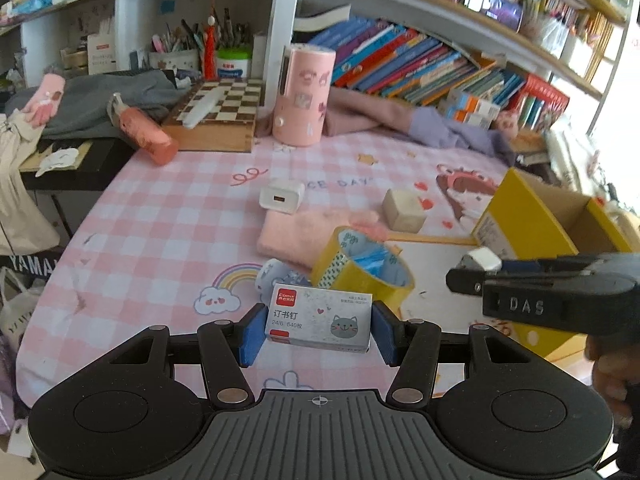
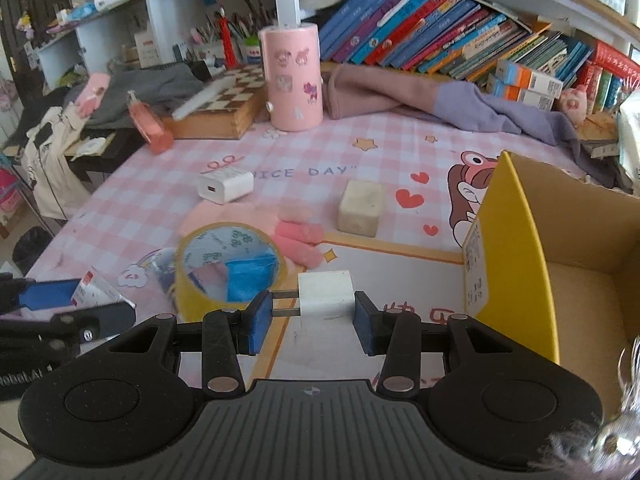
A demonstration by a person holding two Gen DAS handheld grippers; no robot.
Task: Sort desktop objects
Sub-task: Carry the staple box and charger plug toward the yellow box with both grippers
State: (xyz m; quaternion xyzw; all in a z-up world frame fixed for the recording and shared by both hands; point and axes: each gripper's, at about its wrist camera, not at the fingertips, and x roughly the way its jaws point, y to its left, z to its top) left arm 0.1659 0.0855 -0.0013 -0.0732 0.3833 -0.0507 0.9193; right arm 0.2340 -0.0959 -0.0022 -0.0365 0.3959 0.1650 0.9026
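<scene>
With my left claw (image 1: pixel 318 330) pinching the staple box (image 1: pixel 320 318) and right claw (image 2: pixel 306 316) pinching a plug adapter (image 2: pixel 326 295), nothing visible in the yellow carton (image 2: pixel 516 264); tape roll (image 2: pixel 228 264), charger (image 2: pixel 226 186), glove (image 2: pixel 298 240) and cube (image 2: pixel 360 208) remain on the table (image 2: pixel 160 184).

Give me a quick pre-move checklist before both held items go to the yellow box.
1. Left tongs gripping the staple box: ok, both pads are on its ends.
2. Right tongs gripping the white plug adapter: ok, though one pad sits on the prongs, so the hold may be less secure.
3. Yellow box open: ok, opening faces up.
4. Space inside the box: cannot tell, only part of its interior shows.
5. Path clear of the tape roll: ok, it lies left of the adapter, away from the box.
</scene>
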